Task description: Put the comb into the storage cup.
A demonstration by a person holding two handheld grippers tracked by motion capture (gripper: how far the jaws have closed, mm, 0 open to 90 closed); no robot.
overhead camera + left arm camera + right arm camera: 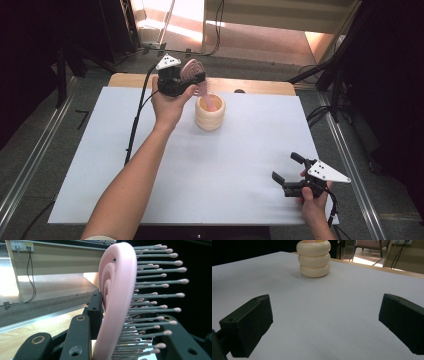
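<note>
The left gripper (186,80) holds a pink hairbrush (192,71) by its head, jaws pinching the paddle from both faces; in the left gripper view one pad bears on the smooth back of the brush (115,300) and the other sits among the bristles (160,287). Gripping the head leaves the handle free at the lower end, and that handle already reaches into the mouth of the cream ringed holder (210,113), so the brush appears to be going in handle first. The brush head stands just above and behind the holder, tilted toward the left hand (169,104), which keeps the handle aligned with the opening. The holder stands upright on the white table sheet (150,150), near its far edge. The right gripper (288,175) rests well in front of the holder and to its right, jaws spread and pinching nothing, pointed at the holder (313,258) and clear of the insertion path.
</note>
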